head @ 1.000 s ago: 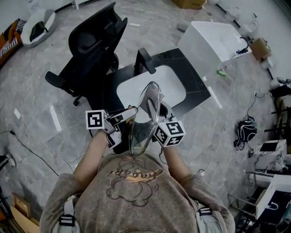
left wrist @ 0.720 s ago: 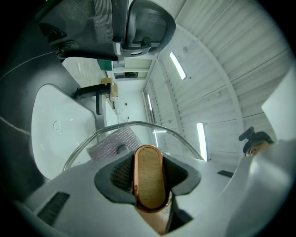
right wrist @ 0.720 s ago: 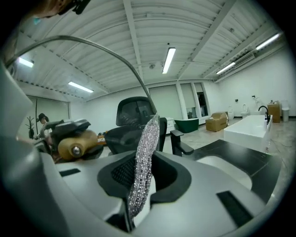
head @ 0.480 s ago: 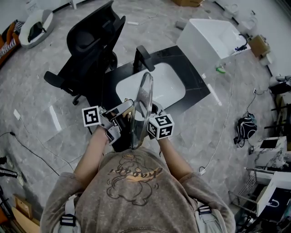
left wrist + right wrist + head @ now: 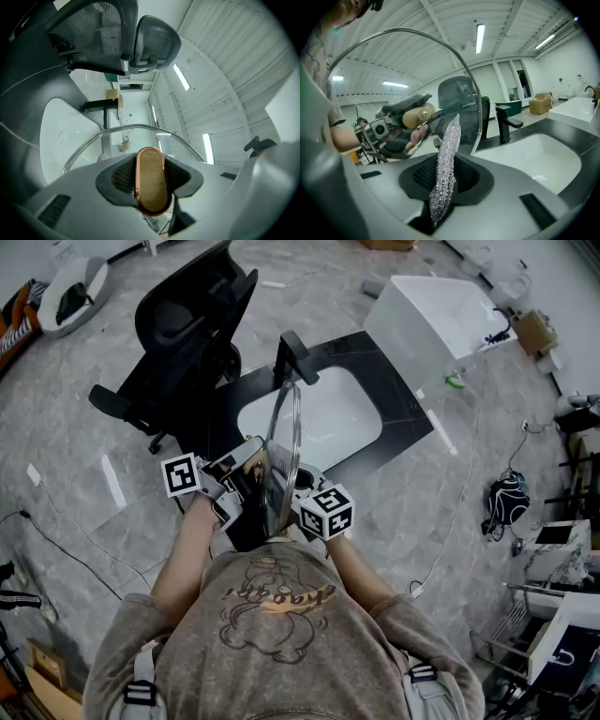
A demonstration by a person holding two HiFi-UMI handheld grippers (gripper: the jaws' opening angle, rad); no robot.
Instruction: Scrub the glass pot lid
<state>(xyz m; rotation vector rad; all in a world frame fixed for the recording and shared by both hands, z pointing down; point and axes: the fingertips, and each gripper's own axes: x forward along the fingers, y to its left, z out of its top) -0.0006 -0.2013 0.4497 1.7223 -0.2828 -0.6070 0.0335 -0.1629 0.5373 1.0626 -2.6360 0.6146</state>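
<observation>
Grip state, left side: my left hand-held gripper (image 5: 151, 187) has its jaws clamped on the wooden, copper-rimmed knob (image 5: 151, 180) of the glass pot lid (image 5: 123, 140), the dark pads pressing the knob from both sides. Grip state, right side: my right hand-held gripper (image 5: 443, 187) has its jaws closed on a silvery, glittering scrubber (image 5: 446, 159), which stands upright between the pads with its pointed tip toward the top of the frame. In the head view, the glass pot lid (image 5: 282, 448) sits at frame centre, held off the counter (image 5: 398, 423) and turned upright so that it shows edge-on, with my left hand-held gripper (image 5: 246, 467) just to its left and my right hand-held gripper (image 5: 305, 501) just to its lower right. In the right gripper view, the lid (image 5: 393, 79) fills the upper left of the frame, its metal rim arcing over the knob (image 5: 417, 115), and the scrubber tip lies close to the glass; whether it touches cannot be confirmed. Beyond the lid, toward the top of the head view, the black counter carries a white sink basin (image 5: 328, 413) and a black faucet (image 5: 295, 360). An office chair (image 5: 192, 329) stands at upper left and a white tub (image 5: 436, 320) at upper right.
</observation>
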